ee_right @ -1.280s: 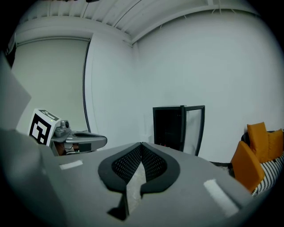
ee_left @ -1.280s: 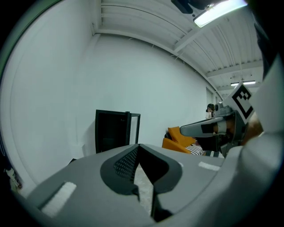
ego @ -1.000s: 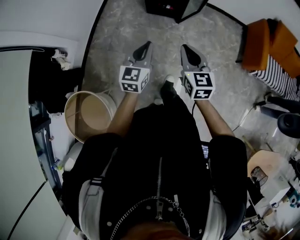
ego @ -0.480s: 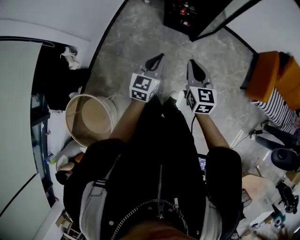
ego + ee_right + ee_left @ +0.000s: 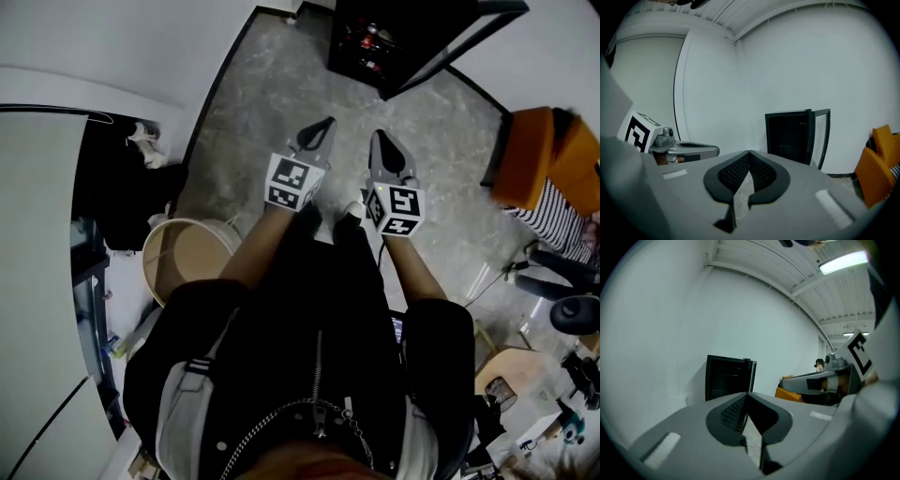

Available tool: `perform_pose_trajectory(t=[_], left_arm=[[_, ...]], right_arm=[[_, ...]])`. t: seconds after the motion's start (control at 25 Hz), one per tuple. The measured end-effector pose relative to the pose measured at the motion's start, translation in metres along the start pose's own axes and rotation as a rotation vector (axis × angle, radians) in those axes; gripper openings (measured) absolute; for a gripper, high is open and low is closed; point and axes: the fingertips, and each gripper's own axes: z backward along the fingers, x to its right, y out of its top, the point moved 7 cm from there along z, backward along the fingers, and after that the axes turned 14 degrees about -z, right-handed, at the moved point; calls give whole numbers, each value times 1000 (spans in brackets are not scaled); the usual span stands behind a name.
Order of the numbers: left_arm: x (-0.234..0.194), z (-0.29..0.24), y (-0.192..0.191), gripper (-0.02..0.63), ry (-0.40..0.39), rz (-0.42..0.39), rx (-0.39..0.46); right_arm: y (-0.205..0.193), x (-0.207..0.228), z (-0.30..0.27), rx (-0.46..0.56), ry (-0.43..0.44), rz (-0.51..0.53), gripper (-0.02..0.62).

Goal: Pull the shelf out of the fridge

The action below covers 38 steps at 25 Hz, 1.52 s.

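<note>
The grey marbled floor (image 5: 272, 84) fills most of your head view, w/ a white wall (image 5: 112, 37) along its left edge. The fridge (image 5: 389, 42) is straight ahead of you at the top of that view. It's a low black cabinet standing on the floor by the far wall, its glass door (image 5: 469, 33) swung open to the right. Inside it's dark. A few small reddish items show, but the shelf itself can't be picked out in any view (too dim, too small). Right of the fridge, well apart from it, sits an orange seat (image 5: 544, 155). On your left, near your hip, a round tan tub (image 5: 187, 262) stands on the floor.

You're holding both arms out in front, side by side, pointing toward the fridge and well short of it. The left tongs (image 5: 326, 124) are pressed together tip to tip w/ nothing btwn them; the left gripper view shows the ribbed pads meeting, w/ the fridge beyond. The right tongs (image 5: 379, 139) are likewise pressed together and empty. Each carries a marker cube: the left cube (image 5: 293, 182) and the right cube (image 5: 397, 208) are near one another, not touching.
</note>
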Motion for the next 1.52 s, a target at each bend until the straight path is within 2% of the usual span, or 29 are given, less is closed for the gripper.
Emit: perform_pose_trajectory(t=[0.32,0.48,1.12,1.52], left_arm=[[-9,-17,9,3,-65,-39,9],[-13,-34,3,3,-73,-57,-6],[-23,-135,40,3,-2,-26,11],[-13,-172,49,3,56,-5,-5]], right_arm=[[13,7,-11,59,-55,-10,-10],[19,18,-20,78,-57,-29,-10],[82,89,-72,93,9,2,-11],[98,123,-84,88,78,-17,-10]])
